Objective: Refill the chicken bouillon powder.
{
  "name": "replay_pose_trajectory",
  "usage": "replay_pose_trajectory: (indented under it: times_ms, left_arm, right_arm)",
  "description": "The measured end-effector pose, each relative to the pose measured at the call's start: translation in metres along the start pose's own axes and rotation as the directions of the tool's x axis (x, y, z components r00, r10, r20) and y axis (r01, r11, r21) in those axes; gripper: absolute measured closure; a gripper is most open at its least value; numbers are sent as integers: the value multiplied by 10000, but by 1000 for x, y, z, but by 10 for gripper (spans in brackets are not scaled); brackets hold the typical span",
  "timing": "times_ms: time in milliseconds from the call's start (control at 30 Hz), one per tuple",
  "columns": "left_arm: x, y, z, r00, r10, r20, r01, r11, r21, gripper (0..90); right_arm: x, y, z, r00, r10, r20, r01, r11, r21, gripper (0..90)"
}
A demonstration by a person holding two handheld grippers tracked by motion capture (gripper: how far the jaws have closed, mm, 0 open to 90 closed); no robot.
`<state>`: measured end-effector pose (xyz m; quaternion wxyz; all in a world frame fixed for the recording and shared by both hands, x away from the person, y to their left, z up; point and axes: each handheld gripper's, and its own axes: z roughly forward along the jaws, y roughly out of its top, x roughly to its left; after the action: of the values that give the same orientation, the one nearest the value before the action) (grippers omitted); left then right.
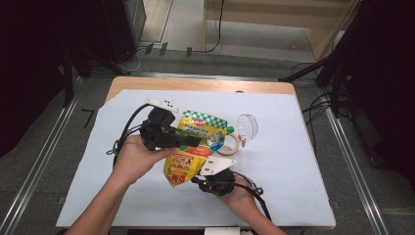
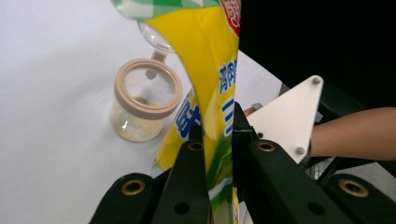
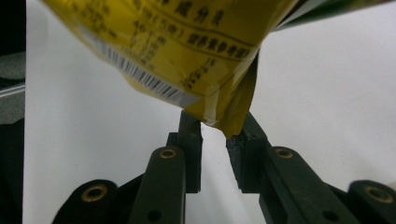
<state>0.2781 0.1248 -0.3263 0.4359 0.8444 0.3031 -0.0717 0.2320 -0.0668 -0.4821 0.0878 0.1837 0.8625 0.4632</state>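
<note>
Left claw clamped on yellow pouch with blue Chinese lettering; right claw loosely ajar.

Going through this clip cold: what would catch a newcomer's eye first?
The bright yellow pouch with a green-checked top, held up over the middle of the pale sheet. The left gripper is shut on its side, while the right gripper sits at its bottom corner, jaws apart. Just beyond the pouch stands a small clear jar with a tan rim, its clear lid lying beside it.
</note>
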Motion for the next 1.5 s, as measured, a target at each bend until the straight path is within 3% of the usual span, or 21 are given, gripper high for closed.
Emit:
replay_pose_trajectory:
  times_ms: [100,333,400,467,633,700,833,967,1000,1100,1167,1300,1367,1433,1467,1500]
  left_arm:
    - [-2,1,-1,9997,6,259,-1,9998,-181,900]
    - [0,1,-2,9964,-320,790,347,9988,-333,900]
    - [4,0,-3,9906,-642,1206,691,9969,-369,900]
    - [7,0,-4,9887,-813,1260,875,9952,-448,900]
    - [11,0,-8,9760,-1068,1897,1218,9901,-694,900]
    - [9,0,-7,9748,-1045,1972,1186,9911,-610,900]
    - [7,-1,-3,9740,-1091,1984,1196,9919,-419,900]
    - [11,-1,-2,9708,-1241,2051,1395,9882,-628,900]
    - [12,-1,-3,9825,-1191,1434,1312,9882,-786,900]
    - [13,-2,-1,9855,-1194,1208,1297,9882,-817,900]
    - [13,-2,5,9921,-1091,619,1143,9895,-887,884]
    - [13,-3,12,9941,-1033,334,1056,9914,-776,847]
    - [14,-4,18,9954,-901,-338,886,9951,-440,835]
    - [14,-4,21,9952,-816,-548,794,9960,-415,819]
    - [15,-5,23,9948,-935,-391,920,9950,-397,818]
    - [15,-5,24,9950,-842,-538,824,9960,-333,816]
  right_arm:
    - [-2,-1,-2,9992,-172,359,181,9995,-244,766]
    - [-6,-3,-3,9990,-8,442,39,9974,-714,699]
    - [-5,-4,-2,9984,-80,562,129,9961,-868,650]
    - [-5,-4,-2,9977,-163,659,223,9956,-907,649]
    - [-3,-12,6,9985,-17,556,57,9975,-707,709]
    - [-2,-15,9,9991,47,428,-18,9978,-663,716]
    - [1,-13,4,9988,71,480,-5,9907,-1359,730]
    - [0,-9,-4,9983,319,482,-228,9836,-1788,726]
    - [2,-8,-5,9984,189,530,-95,9849,-1726,720]
    - [5,-5,-5,9983,0,576,83,9896,-1434,717]
    - [12,-2,-2,9985,-221,504,280,9925,-1188,723]
    - [18,0,1,9984,-434,352,465,9946,-923,735]
    - [24,2,1,9984,-514,252,536,9940,-958,722]
    - [24,4,-1,9979,-627,183,643,9924,-1046,714]
    - [27,7,-1,9966,-796,214,810,9937,-771,710]
    - [29,8,-1,9972,-734,172,745,9944,-755,709]
